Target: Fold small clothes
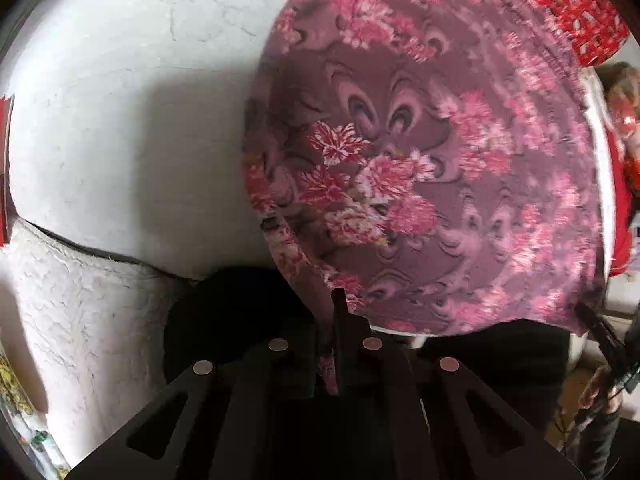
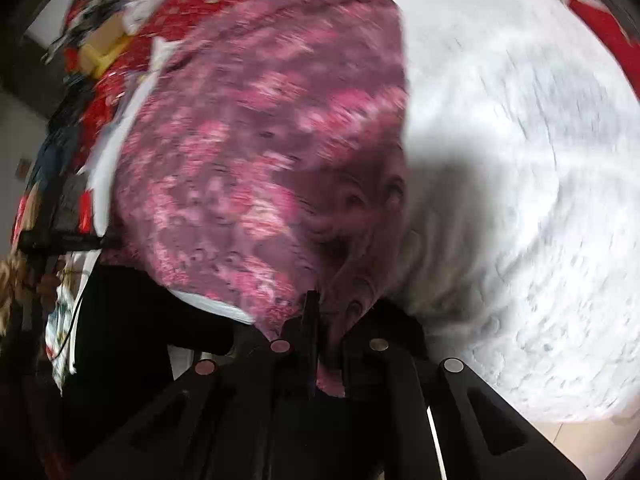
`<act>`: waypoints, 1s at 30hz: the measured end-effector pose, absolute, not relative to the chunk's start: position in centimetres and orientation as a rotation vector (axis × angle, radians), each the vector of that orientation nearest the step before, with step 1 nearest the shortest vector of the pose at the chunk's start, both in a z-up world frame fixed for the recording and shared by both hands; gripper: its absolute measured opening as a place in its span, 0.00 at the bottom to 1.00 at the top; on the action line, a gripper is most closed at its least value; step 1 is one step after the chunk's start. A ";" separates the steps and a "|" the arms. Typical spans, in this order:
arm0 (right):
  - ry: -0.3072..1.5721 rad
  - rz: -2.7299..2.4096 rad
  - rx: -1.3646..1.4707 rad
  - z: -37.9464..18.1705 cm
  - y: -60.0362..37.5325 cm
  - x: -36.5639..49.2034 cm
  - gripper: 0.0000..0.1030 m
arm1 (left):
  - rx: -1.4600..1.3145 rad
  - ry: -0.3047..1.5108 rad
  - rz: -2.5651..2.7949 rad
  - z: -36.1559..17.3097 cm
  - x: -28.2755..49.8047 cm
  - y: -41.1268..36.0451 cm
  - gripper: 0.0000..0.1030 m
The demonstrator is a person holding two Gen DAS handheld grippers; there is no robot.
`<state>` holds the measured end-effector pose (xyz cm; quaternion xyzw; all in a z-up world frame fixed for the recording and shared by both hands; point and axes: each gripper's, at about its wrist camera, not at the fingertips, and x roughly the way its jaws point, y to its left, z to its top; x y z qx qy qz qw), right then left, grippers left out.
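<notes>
L gripper & R gripper each clamp tight on a near-edge corner of the floral cloth atop the white bed, prob. to carry it over for a fold.

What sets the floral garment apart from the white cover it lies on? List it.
The floral garment is mauve with pink flowers; the white cover is plain. The garment takes up only part of the surface; the cover spreads well beyond it. The garment is pinched at its near edge by both the left hand-held gripper and the right hand-held gripper; the cover is not gripped. Both are fabric.
</notes>
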<state>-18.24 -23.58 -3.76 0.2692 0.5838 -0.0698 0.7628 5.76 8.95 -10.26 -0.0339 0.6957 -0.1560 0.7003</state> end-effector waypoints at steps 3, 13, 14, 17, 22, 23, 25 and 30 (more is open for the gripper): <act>1.179 -0.086 0.666 -1.5 -23.3 -18.2 0.07 | -0.206 1.498 -0.439 -7.8 5.4 10.4 0.05; 0.844 0.001 0.933 4.2 -25.7 -15.4 0.07 | -0.491 1.309 -0.542 -0.7 8.3 14.3 0.05; 0.824 0.001 0.950 4.4 -26.3 -14.8 0.07 | -0.507 1.296 -0.533 -0.2 9.0 14.4 0.05; 0.772 -0.018 0.964 5.2 -28.4 -13.1 0.07 | -0.559 1.263 -0.505 1.0 11.2 15.0 0.05; 0.720 -0.083 1.012 4.9 -33.0 -9.7 0.07 | -0.628 1.208 -0.445 3.1 15.9 15.7 0.05; 0.707 -0.095 1.035 4.5 -34.1 -8.7 0.07 | -0.646 1.203 -0.437 3.0 16.8 15.4 0.05; 0.686 -0.116 1.066 3.7 -36.0 -6.9 0.07 | -0.678 1.189 -0.417 2.6 19.5 14.4 0.05; 0.640 -0.153 1.130 0.7 -40.7 -2.1 0.07 | -0.697 1.175 -0.373 1.1 26.8 10.8 0.05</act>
